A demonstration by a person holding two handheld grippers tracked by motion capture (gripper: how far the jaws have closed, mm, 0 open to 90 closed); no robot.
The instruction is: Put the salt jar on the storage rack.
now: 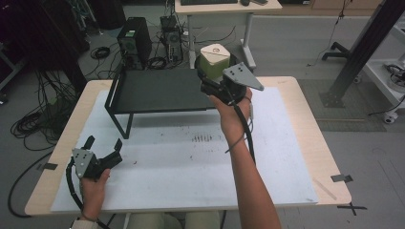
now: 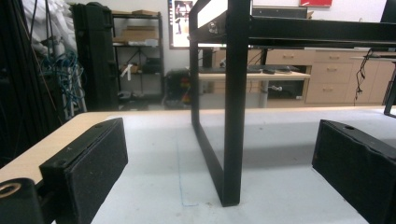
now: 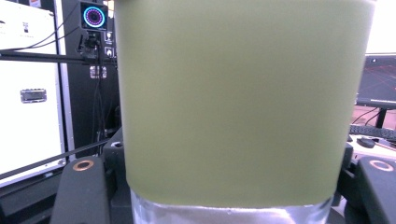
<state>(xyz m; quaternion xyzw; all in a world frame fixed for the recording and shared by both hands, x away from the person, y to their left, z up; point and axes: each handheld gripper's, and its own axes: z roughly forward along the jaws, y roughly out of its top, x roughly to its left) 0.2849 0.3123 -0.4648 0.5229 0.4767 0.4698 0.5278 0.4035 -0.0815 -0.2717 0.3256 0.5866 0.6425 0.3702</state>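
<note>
We are holding a green container (image 1: 215, 60) with a pale lid in the right gripper (image 1: 216, 83), its fingers closed on the container's sides, lifted above the far right corner of the black shelf (image 1: 157, 90). Our left gripper (image 1: 102, 145) is resting on the white-covered worktop (image 1: 191, 162), its fingers spread wide with nothing between them, facing the shelf's leg.
</note>
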